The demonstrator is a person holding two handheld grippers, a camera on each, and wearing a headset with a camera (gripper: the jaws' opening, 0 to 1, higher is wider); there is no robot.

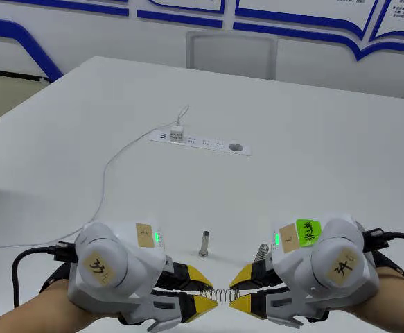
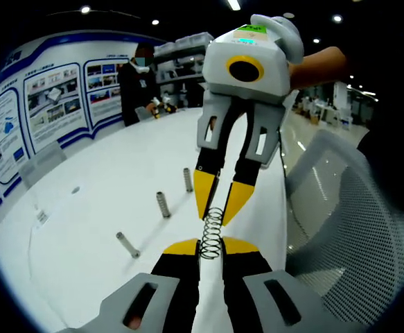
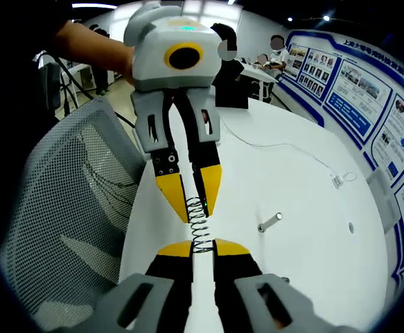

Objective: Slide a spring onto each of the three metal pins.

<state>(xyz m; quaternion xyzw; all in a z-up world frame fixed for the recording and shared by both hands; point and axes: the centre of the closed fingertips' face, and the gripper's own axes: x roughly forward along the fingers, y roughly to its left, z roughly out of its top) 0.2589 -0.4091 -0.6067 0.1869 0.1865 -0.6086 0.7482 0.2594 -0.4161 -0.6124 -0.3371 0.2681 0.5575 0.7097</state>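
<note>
Spring point(image 1: 219, 295) pinched at both ends, L tool point(image 1: 203, 291) & R tool point(image 1: 240, 290) clamped on it. Prob light, bendy; grip near one end. Bare pin point(image 1: 204, 244) at 12 o'clock.

Bright, even overhead light; faint shadows on the white table point(image 1: 292, 173). Gripper views bend fisheye-wise at edges; left gripper view: ceiling lamp point(image 2: 85, 10) at 11 o'clock.

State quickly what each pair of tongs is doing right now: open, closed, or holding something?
Left tongs: closed on one end of the spring.
Right tongs: closed on the spring's other end.
</note>
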